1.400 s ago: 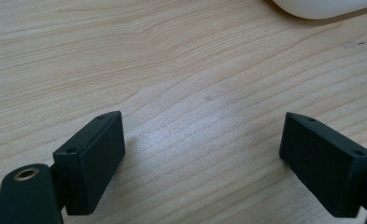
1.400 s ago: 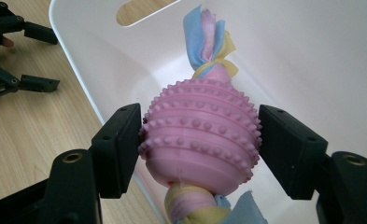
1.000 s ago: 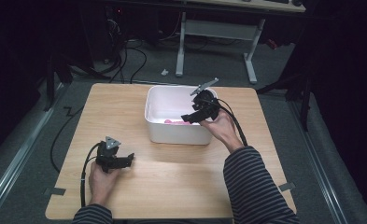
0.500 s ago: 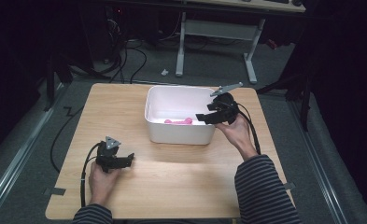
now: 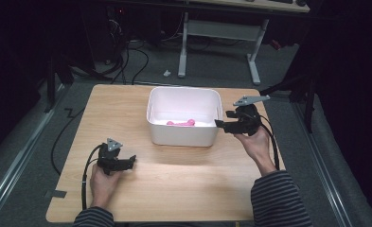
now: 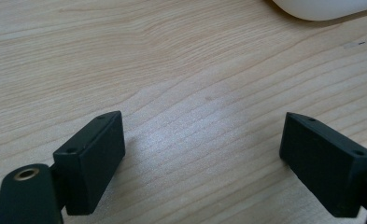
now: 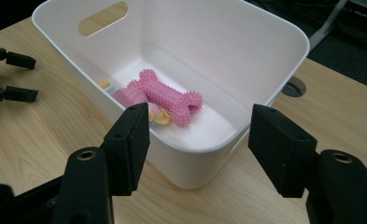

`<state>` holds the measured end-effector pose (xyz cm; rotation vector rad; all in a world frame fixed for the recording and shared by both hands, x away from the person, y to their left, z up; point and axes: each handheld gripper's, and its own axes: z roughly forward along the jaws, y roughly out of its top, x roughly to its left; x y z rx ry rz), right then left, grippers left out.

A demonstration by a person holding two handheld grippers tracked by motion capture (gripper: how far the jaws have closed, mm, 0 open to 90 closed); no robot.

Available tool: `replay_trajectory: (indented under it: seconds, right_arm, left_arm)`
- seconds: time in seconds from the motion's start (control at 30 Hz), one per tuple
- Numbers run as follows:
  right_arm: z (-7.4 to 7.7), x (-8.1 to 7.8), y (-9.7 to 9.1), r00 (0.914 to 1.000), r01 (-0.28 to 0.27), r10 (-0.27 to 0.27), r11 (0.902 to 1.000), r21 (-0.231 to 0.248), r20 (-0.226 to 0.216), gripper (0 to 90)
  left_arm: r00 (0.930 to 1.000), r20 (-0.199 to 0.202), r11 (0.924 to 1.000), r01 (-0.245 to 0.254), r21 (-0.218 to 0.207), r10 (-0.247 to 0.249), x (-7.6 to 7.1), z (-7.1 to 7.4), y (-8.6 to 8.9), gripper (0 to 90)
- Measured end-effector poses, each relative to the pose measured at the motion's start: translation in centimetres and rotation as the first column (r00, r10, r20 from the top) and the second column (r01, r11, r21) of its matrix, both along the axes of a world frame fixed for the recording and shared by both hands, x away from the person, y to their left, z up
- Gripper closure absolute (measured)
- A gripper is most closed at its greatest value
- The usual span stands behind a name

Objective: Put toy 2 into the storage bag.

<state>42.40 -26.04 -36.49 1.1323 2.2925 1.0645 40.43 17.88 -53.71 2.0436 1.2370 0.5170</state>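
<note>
I read this as a lab or office workroom, dimly lit: my wooden table (image 5: pixel 174 184) stands on grey carpet (image 5: pixel 41 137), black cables (image 5: pixel 127 61) trail over the floor behind it, and a height-adjustable desk frame (image 5: pixel 221 47) with white legs stands beyond.

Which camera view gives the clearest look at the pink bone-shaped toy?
The right gripper view: the pink bone-shaped toy appears close, its nubs plain, lying in the white tub. The high view shows it small and partly behind the tub wall.
</note>
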Motion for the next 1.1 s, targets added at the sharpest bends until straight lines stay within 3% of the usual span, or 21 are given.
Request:
replay_trajectory:
  seconds: [0.27, 0.37, 0.57, 0.63, 0.77, 1.1]
  right_arm:
    - [-0.4, -1.2, -1.5, 0.9996, 0.028, -0.028, 0.9996, 0.008, -0.003, 39.9]
    - [-0.5, -1.6, -1.8, 0.9995, 0.033, -0.032, 0.9990, 0.032, -0.006, 40.3]
    - [-1.3, -2.3, -2.6, 0.9986, 0.052, -0.051, 0.9986, 0.010, -0.008, 40.6]
    - [-1.5, -2.7, -2.8, 0.9982, 0.058, -0.058, 0.9978, 0.032, -0.014, 40.5]
    - [-2.5, -3.3, -3.0, 0.9971, 0.075, -0.075, 0.9964, -0.040, -0.011, 40.5]
    - [-4.9, -4.4, -4.4, 0.9923, 0.119, -0.119, 0.9929, 0.004, -0.035, 40.6]
  left_arm:
    - [1.0000, 0.000, 1.0000, 0.000, 0.000, 0.000, 0.0, 0.0, 0.0, 14.1]
    - [1.0000, 0.000, 1.0000, 0.000, 0.001, 0.000, 0.0, 0.0, 0.0, 14.1]
    - [1.0000, 0.000, 1.0000, -0.001, 0.001, 0.001, 0.0, 0.0, 0.0, 14.1]
    - [1.0000, -0.001, 1.0000, -0.001, 0.003, 0.001, 0.0, 0.0, 0.0, 14.1]
    - [1.0000, -0.001, 1.0000, -0.001, 0.003, 0.001, 0.0, 0.0, 0.0, 14.1]
    - [1.0000, -0.001, 1.0000, -0.002, 0.003, 0.002, 0.0, 0.0, 0.0, 14.1]
